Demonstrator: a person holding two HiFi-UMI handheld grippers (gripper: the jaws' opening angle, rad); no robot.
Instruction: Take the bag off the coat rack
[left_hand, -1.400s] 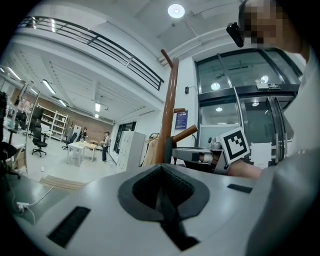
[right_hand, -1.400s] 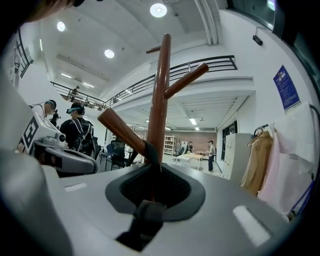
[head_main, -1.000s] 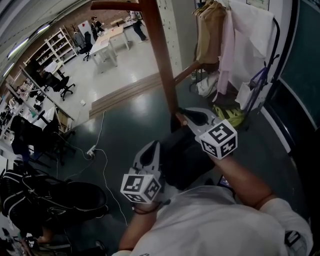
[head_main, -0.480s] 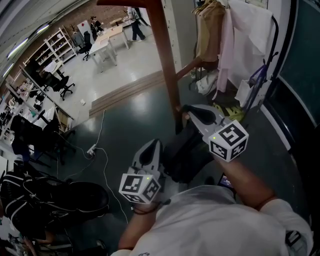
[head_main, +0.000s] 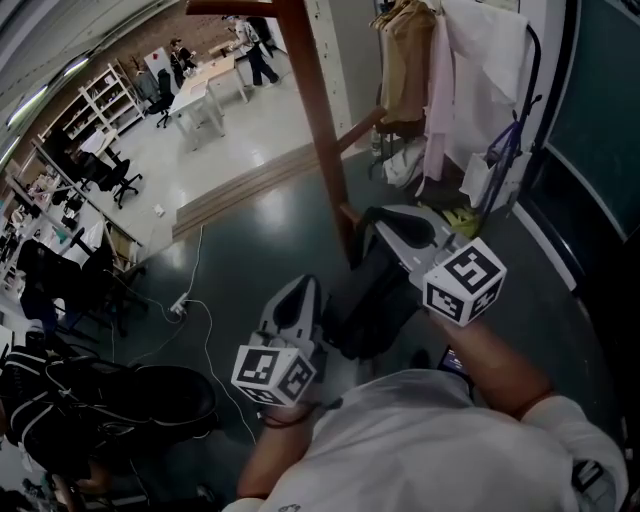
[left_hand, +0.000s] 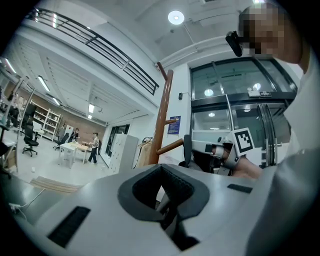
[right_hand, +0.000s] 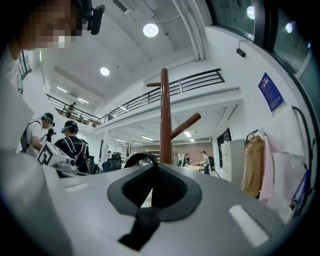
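Note:
The brown wooden coat rack (head_main: 326, 150) stands ahead of me, its pole (right_hand: 165, 125) rising behind my right jaws. My right gripper (head_main: 373, 226) sits just right of the pole near a short low peg (head_main: 349, 214), shut on the black bag's strap (right_hand: 141, 159), which arches over the pads. The black bag (head_main: 372, 300) hangs below that gripper, against the pole's foot. Whether the strap still rests on the peg is hidden. My left gripper (head_main: 307, 286) hovers lower left of the bag, shut, holding nothing; it looks towards the rack (left_hand: 161, 125).
A garment rail with beige, pink and white clothes (head_main: 430, 80) stands at the upper right, with a dark wall (head_main: 610, 130) beside it. Black bags (head_main: 110, 400) lie at the lower left. A cable and power strip (head_main: 181, 305) cross the floor. People stand at far tables (head_main: 215, 75).
My right gripper has drawn a little to the right, away from the pole, with the bag's strap in it. The left gripper has barely moved.

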